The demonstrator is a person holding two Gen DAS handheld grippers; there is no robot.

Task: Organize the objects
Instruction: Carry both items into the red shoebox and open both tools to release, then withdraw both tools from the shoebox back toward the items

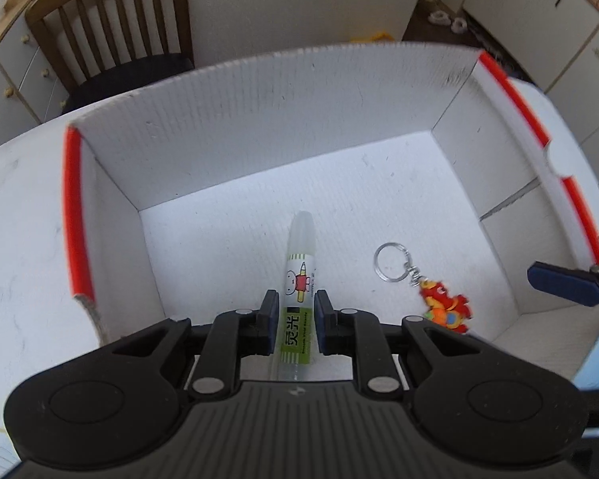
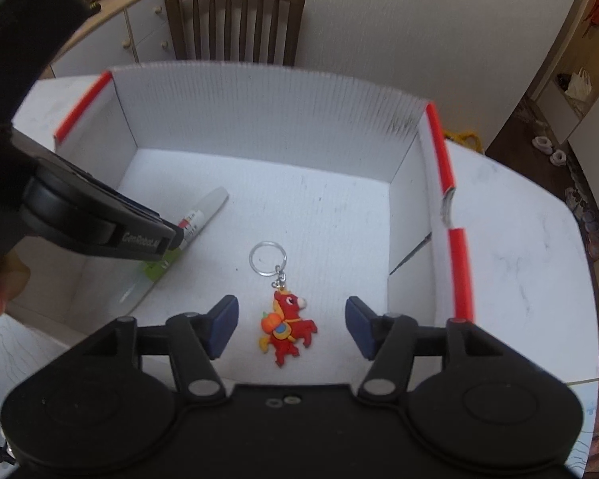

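In the left wrist view, the left hand-held gripper (image 1: 295,321) sits nearest the lens, its two pads pinched against the sides of a glue pen (image 1: 298,279) with a green-and-white label. The pen lies lengthwise inside the white box (image 1: 259,95), its translucent cap pointing toward the box's far wall. To the pen's right, on the box floor, lies a red horse keychain (image 1: 445,307) with its metal ring (image 1: 391,262) toward the far wall. A blue pad of the right hand-held gripper (image 1: 561,279) pokes in over the box's right wall, which carries an orange-red rim strip.

In the right wrist view, the right hand-held gripper (image 2: 291,325) is closest, its fingers spread wide on either side of the red horse keychain (image 2: 285,329), touching nothing. The keychain lies flat on the floor of the white box (image 2: 259,99), near its front edge. The left hand-held gripper (image 2: 171,239) reaches into the box's left part, clamped on the glue pen (image 2: 207,209). The box stands on a marbled white counter (image 2: 519,239), and a wooden chair (image 2: 235,20) stands behind the box.
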